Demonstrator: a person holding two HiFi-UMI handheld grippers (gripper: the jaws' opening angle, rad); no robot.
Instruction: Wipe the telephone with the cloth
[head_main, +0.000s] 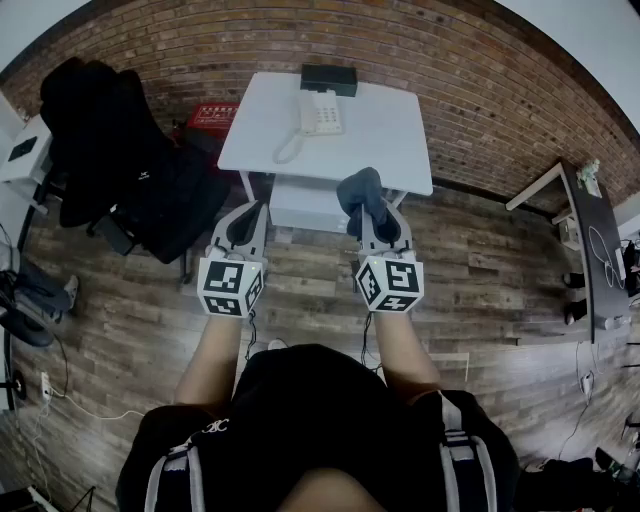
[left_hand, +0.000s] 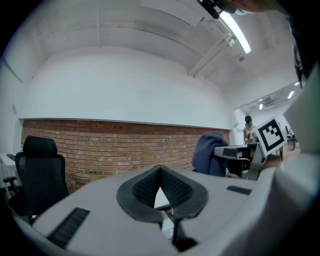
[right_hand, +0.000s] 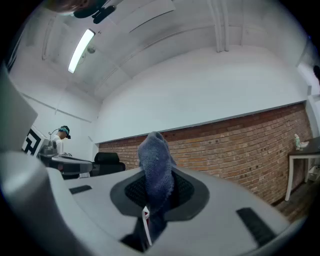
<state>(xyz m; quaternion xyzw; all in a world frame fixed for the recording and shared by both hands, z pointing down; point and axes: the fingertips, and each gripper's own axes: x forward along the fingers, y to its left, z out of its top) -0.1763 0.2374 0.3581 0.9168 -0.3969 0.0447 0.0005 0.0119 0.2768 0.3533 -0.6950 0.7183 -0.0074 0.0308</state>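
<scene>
Left tongs (left_hand: 160, 169): jaws together, tips meeting, nothing between them. Held on the near side of the worktop (head_main: 385, 135), left of its middle, clear of everything on it. Marker cube (head_main: 230, 287) at the rear, toward the person.

Right tongs (right_hand: 158, 186): jaws clamped on the cloth (right_hand: 156, 159). Held on the near side of the worktop, right of its middle, level with the left tongs. Marker cube (head_main: 390, 283) at the rear.

Cloth: blue-grey and bunched. It stands up out of the closed jaws, with a lower end hanging below them. It touches nothing on the worktop.

Telephone (head_main: 320, 113): white, handset on its cradle. It lies toward the worktop's far edge, left of centre, well apart from both tongs. Its coiled cord (head_main: 290, 150) loops toward the worktop's near left corner.

Black box (head_main: 328, 78): at the worktop's far edge, just behind the telephone.

Worktop: white, rectangular, standing against a brick wall (head_main: 470, 90).

Office chair (head_main: 110, 150): black, draped with dark fabric, left of the worktop.

Red crate (head_main: 212, 115): at the worktop's left side, between it and the chair.

Floor (head_main: 500, 290): wood planks, under and around the worktop.
</scene>
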